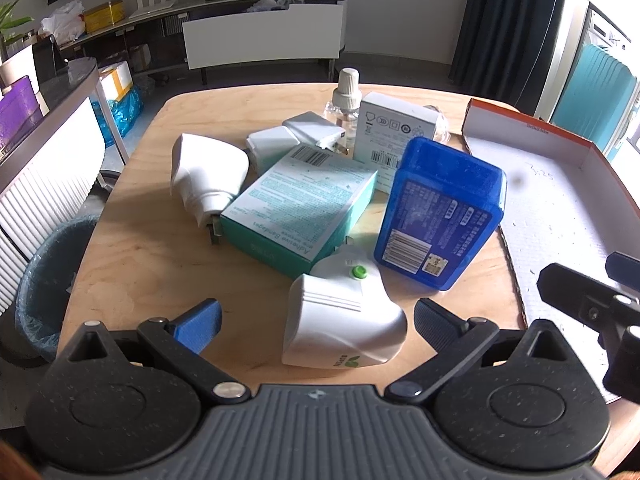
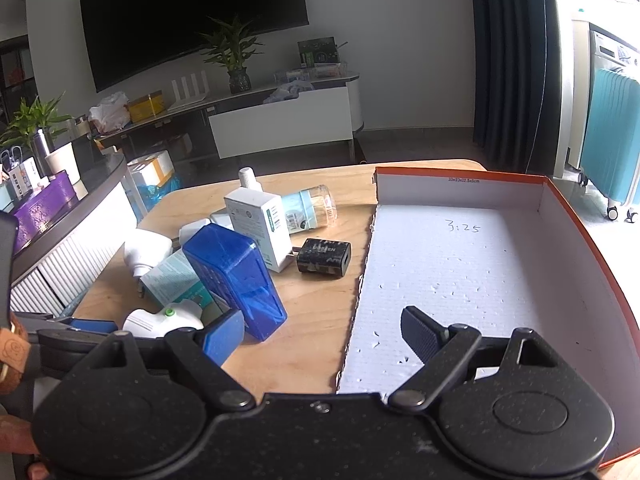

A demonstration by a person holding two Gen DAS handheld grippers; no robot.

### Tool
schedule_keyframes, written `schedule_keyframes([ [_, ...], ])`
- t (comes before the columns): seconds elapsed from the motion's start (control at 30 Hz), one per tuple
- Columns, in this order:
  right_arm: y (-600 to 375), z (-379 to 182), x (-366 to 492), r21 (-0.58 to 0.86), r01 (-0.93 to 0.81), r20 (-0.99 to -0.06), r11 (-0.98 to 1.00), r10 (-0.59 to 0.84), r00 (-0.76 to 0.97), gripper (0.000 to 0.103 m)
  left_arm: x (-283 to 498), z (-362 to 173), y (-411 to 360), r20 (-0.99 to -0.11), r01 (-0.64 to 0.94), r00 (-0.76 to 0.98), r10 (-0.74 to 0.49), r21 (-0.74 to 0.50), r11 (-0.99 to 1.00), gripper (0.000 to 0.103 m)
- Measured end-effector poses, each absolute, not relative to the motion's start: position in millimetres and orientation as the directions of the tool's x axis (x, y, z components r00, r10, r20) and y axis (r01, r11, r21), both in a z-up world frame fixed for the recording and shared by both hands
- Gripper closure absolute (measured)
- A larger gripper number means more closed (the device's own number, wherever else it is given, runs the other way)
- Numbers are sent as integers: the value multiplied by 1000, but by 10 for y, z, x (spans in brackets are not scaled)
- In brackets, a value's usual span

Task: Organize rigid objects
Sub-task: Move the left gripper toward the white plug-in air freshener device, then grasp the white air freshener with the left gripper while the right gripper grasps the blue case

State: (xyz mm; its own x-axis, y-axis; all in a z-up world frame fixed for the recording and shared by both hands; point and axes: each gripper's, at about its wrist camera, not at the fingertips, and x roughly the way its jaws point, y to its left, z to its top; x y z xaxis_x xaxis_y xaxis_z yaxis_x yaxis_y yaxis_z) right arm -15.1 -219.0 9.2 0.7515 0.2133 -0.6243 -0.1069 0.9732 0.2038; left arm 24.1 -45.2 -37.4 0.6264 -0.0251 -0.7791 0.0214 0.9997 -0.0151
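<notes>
A pile of small items sits on the wooden table (image 1: 132, 256). Nearest is a white plug-in device with a green button (image 1: 340, 316), lying between the spread fingers of my left gripper (image 1: 316, 322), which is open and not touching it. Behind it lie a teal bandage box (image 1: 300, 208), a blue plastic case (image 1: 440, 216), another white plug-in device (image 1: 208, 176), white chargers (image 1: 272, 144), a white carton (image 1: 396, 132) and a clear bottle (image 1: 346, 96). My right gripper (image 2: 324, 332) is open and holds nothing, over the near edge of the orange-rimmed box lid (image 2: 580, 220). A black charger (image 2: 325, 258) lies beside the lid.
The box lid (image 1: 532, 132) fills the table's right side, holding only crumbs. A clear jar (image 2: 312, 208) lies on its side behind the carton. A lined waste bin (image 1: 44, 280) stands left of the table. A radiator, a dark counter and a TV shelf lie beyond.
</notes>
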Motion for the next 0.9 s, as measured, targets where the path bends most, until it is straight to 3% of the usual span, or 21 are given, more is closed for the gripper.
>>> schedule_keyframes([
  [0.9, -2129, 10, -86, 198, -106, -643, 974, 211, 736, 2, 281, -459, -486, -783, 26, 622, -12, 5, 1000, 0],
])
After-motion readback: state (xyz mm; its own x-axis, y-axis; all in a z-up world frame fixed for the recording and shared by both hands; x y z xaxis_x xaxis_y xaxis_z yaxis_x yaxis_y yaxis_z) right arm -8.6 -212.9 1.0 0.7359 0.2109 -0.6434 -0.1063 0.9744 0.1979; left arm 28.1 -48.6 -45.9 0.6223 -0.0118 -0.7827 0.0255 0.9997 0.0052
